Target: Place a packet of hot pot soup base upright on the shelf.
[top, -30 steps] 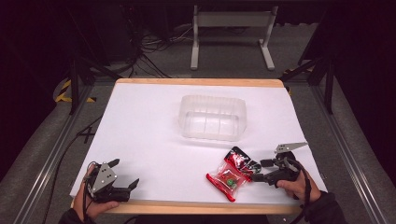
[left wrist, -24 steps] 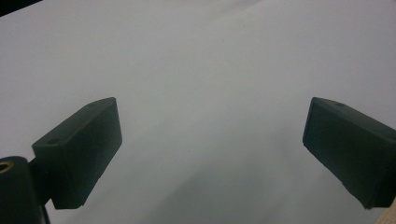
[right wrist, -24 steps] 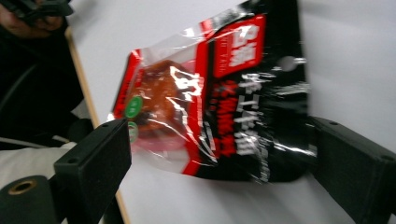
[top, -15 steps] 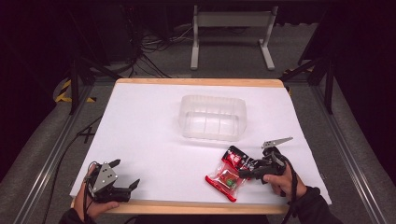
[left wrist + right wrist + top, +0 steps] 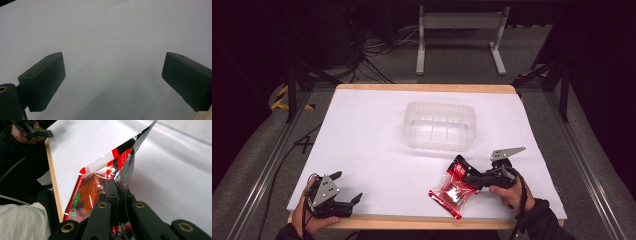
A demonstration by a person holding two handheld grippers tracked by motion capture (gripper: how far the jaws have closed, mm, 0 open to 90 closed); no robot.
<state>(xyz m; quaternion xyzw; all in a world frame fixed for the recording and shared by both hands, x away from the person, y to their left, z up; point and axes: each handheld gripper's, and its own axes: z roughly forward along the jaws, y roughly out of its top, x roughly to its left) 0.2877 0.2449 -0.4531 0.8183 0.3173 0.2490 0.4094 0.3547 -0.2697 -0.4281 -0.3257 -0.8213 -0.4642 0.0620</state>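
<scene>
While sitting upside down mid-table, clear ribbed plastic tub [image 5: 439, 126] showing nothing under or inside it, as far as visible through the cloudy walls. Lying near the front edge of white table [image 5: 372, 135], well apart from the tub, red-and-clear snack packet [image 5: 455, 187], glossy crinkled film, orange contents showing through the clear window, green round marks near one end. Pinching the packet's upper edge, right gripper [image 5: 473, 178], black jaws having just been closing and now clamped tight on the film, one corner of the packet lifting off the table while the rest is resting on the surface. Seen from the right gripper view, packet [image 5: 110, 177] folding up between the jaws, red-black printed flap standing up past the tips, right gripper [image 5: 119, 195] squeezing the foil flat. Resting at the front-left corner of the table, left gripper [image 5: 346, 187], far from the packet, black blocky jaws spread wide with nothing between them; same in its own view, left gripper [image 5: 112, 80] gaping over bare matte white tabletop [image 5: 107, 35]. Running along the table's front rim, light wooden edge strip [image 5: 412, 223].
</scene>
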